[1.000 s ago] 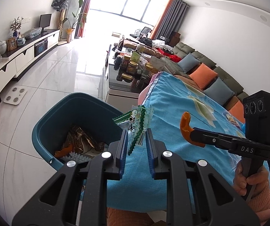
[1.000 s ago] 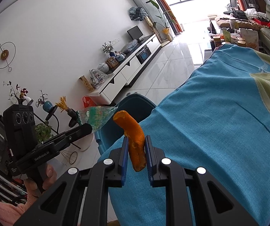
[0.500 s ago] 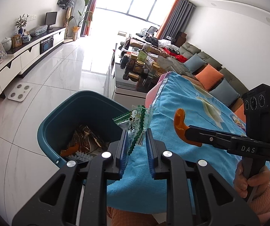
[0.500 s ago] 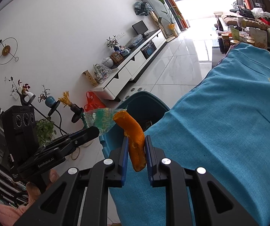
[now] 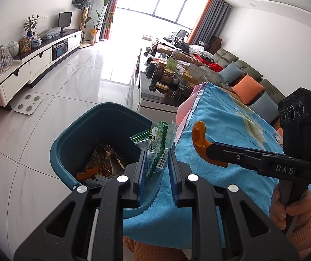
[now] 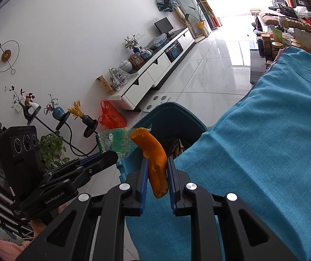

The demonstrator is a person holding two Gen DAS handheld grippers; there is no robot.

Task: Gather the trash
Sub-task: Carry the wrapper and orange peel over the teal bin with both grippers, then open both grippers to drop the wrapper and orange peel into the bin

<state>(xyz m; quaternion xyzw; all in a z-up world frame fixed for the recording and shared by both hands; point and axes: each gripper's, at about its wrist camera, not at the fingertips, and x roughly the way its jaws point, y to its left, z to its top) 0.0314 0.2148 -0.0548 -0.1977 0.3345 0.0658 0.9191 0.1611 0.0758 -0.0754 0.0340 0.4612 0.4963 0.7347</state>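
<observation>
The bin (image 5: 73, 143) stands on the floor (image 5: 47, 113), left of the cloth-covered counter (image 5: 227, 130); trash (image 5: 103, 161) lies inside it.

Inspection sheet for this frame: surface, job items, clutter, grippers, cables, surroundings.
Surface: blue cloth covers the table, bare.
Job's things: green wrapper, orange peel; teal bin on the floor holds trash.
Clutter: jars on the far table.
Grippers: left gripper shut on the wrapper beside the bin's rim; right gripper shut on the peel near the cloth edge.
Cables: nothing seen.
Surroundings: TV cabinet, sofa.
</observation>
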